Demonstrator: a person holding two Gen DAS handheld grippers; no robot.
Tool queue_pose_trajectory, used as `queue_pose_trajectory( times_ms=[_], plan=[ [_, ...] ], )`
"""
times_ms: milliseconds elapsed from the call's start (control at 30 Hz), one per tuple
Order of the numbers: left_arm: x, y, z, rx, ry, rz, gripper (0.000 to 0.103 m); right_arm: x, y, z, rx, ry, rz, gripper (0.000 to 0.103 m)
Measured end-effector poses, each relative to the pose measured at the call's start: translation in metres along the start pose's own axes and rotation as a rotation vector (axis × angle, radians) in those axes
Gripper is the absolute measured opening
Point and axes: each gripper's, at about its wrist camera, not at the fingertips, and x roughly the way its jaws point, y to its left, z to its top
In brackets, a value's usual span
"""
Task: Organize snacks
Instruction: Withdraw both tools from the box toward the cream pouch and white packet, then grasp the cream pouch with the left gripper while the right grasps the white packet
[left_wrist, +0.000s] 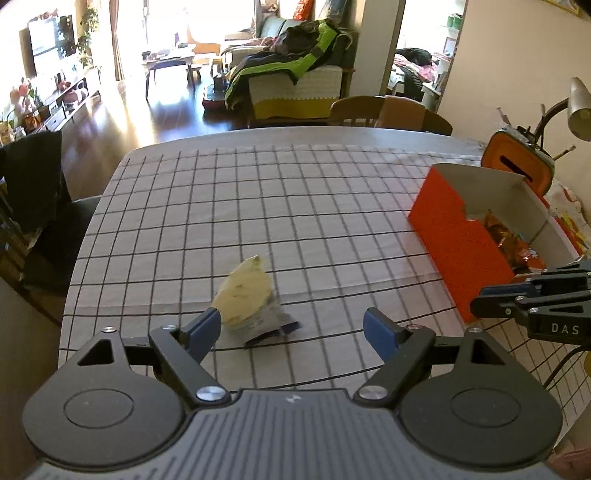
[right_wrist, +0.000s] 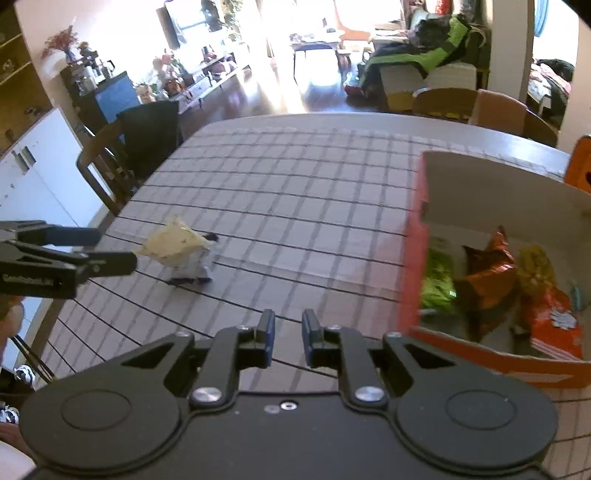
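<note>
A pale yellow and white snack packet lies on the checked tablecloth; it also shows in the right wrist view. My left gripper is open wide just above the cloth, its left finger beside the packet's near edge. An orange cardboard box stands at the right, holding several snack bags: green, brown-orange, yellow and red. My right gripper is empty, its jaws a narrow gap apart, just left of the box's near corner.
The table with the checked cloth has wooden chairs at the far side and the left side. An orange bag and a desk lamp stand behind the box.
</note>
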Motion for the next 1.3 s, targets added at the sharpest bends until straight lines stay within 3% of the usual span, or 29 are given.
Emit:
queue_pose_trajectory(
  times_ms=[233, 367, 433, 467, 500, 767, 900, 1200, 1300],
  plan=[
    [0.003, 0.028, -0.003, -0.017, 0.016, -0.013, 0.085, 0.007, 0.025, 0.005, -0.001, -0.029, 0.008, 0.016],
    [0.006, 0.04, -0.003, -0.017, 0.023, -0.022, 0.084, 0.011, 0.037, 0.008, -0.008, -0.05, 0.009, 0.023],
    [0.008, 0.044, -0.002, -0.01, 0.027, -0.027, 0.085, 0.013, 0.043, 0.01, -0.015, -0.055, 0.008, 0.041],
    [0.009, 0.046, -0.001, -0.007, 0.026, -0.03, 0.084, 0.014, 0.046, 0.011, -0.024, -0.053, 0.014, 0.075],
    [0.01, 0.047, -0.001, -0.004, 0.025, -0.034, 0.085, 0.015, 0.048, 0.012, -0.031, -0.048, 0.016, 0.097],
    [0.032, 0.051, 0.012, 0.025, 0.042, -0.041, 0.085, 0.032, 0.066, 0.017, -0.095, -0.074, -0.063, 0.102],
    [0.059, 0.051, 0.02, 0.042, 0.098, -0.068, 0.085, 0.049, 0.067, 0.019, -0.098, -0.019, -0.064, 0.102],
    [0.103, 0.055, 0.026, 0.073, 0.164, -0.054, 0.084, 0.081, 0.072, 0.012, -0.142, 0.018, -0.102, 0.102],
    [0.107, 0.054, 0.025, 0.085, 0.168, -0.067, 0.075, 0.089, 0.074, 0.012, -0.156, 0.048, -0.103, 0.102]
  ],
)
